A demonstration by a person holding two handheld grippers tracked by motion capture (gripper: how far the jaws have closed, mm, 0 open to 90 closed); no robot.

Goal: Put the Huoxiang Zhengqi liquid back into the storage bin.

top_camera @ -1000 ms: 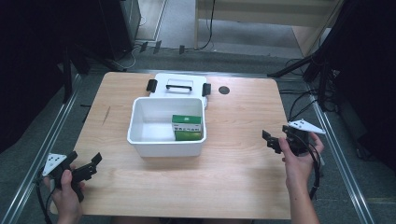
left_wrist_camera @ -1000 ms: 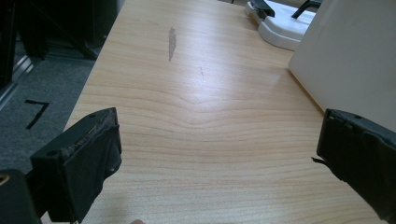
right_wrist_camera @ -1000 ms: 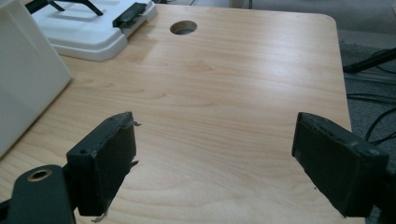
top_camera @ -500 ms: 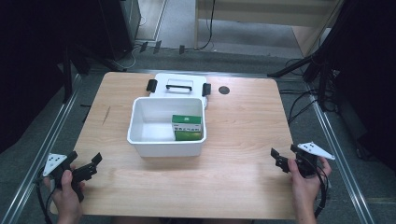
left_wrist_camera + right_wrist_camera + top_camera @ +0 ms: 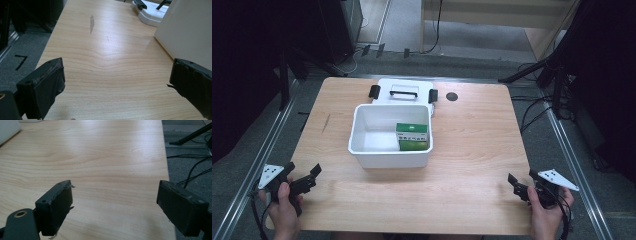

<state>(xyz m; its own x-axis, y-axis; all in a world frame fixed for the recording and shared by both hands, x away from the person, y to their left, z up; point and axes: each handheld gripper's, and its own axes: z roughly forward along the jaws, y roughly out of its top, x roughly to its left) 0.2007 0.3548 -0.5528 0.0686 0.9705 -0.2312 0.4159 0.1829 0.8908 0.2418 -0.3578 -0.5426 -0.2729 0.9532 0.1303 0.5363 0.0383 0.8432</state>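
A white plastic box (image 5: pixel 391 156) stands open in the middle of the wooden table (image 5: pixel 472 145), with a green carton (image 5: pixel 412 137) inside at its right. Its white lid (image 5: pixel 403 90) with black clasps lies flat just behind it. My left gripper (image 5: pixel 303 176) rests at the near left corner, open and empty; in the left gripper view the box wall (image 5: pixel 190 30) and lid (image 5: pixel 150 15) show at the upper right. My right gripper (image 5: pixel 523 182) sits at the near right corner, open and empty over bare wood (image 5: pixel 105 160).
A round dark cable hole (image 5: pixel 452 96) sits near the table's far edge. Metal rails (image 5: pixel 272 135) run along both sides, and cables (image 5: pixel 537 115) lie on the floor at the right. A dark scuff (image 5: pixel 91 23) marks the wood on the left.
My right gripper has pulled back toward the near right corner of the table. The left gripper has stayed put.
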